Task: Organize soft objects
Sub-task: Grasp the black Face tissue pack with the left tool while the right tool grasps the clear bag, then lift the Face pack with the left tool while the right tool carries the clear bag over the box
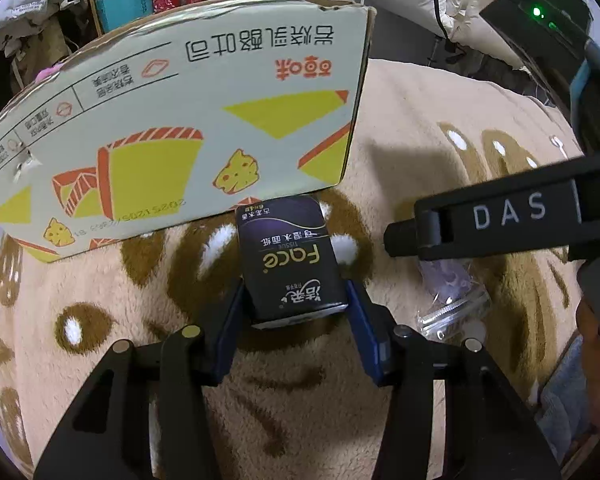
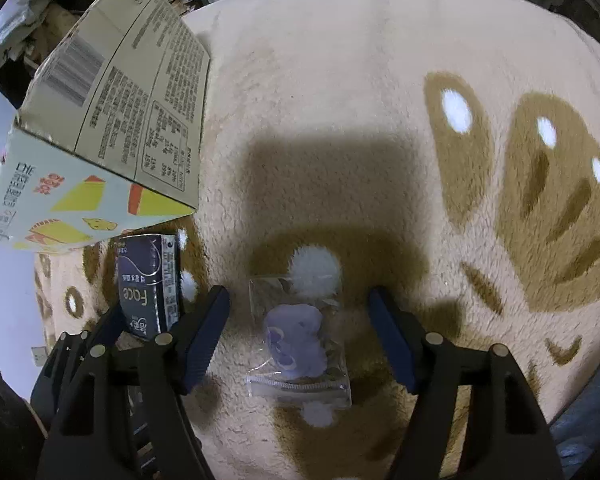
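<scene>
Left claw: the left claw point(image 1: 300, 300) is closed tight on the dark tissue pack point(image 1: 291, 258), with a blue pad pressing each side.
Tissue pack: it lies flat on the fuzzy blanket point(image 1: 420, 120), its far end just in front of the cardboard box point(image 1: 172, 128).
Right claw: the right claw point(image 2: 298, 336) is open; its pads are apart from the little clear bag point(image 2: 300, 336), one on each side.
Clear bag: it holds something soft and purple, and lies on the blanket just beside the tissue pack.
Cardboard box: it stands on the blanket behind the pack, with yellow and orange pictures.
</scene>
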Demonstrator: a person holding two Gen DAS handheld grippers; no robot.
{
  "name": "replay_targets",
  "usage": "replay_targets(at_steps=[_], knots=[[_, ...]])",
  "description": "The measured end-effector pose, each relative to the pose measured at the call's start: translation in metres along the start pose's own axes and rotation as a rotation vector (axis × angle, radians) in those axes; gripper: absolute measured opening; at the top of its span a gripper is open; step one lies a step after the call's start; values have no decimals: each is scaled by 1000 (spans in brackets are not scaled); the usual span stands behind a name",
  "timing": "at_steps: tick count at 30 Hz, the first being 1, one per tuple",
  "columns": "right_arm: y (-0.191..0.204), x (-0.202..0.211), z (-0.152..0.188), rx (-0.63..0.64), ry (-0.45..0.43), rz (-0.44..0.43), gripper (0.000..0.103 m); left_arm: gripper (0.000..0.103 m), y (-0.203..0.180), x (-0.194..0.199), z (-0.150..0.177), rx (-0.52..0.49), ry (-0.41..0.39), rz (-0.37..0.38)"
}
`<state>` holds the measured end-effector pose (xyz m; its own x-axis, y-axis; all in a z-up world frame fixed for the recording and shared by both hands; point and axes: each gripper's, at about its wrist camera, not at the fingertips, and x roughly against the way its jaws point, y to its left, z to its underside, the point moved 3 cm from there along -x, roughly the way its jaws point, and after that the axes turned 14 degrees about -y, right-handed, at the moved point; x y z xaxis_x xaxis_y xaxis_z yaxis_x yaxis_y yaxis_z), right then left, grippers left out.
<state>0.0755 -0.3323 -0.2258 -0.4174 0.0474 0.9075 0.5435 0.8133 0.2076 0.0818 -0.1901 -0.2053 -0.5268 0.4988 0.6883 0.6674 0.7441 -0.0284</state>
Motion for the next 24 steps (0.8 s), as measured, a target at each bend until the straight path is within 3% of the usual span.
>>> replay_targets(at_steps=[8,15,17,24], knots=[[7,4,2,-2,-11,20,61,49,1,7,4,-19,9,-19],[17,3,9,80,-13,65,60,48,3,16,11,7,11,-21],[23,4,10,121,-25,94,49,48,7,21,14,24,7,-27],[19,9,6,115,-46,50,47,48,26,48,25,61,-18,-90]])
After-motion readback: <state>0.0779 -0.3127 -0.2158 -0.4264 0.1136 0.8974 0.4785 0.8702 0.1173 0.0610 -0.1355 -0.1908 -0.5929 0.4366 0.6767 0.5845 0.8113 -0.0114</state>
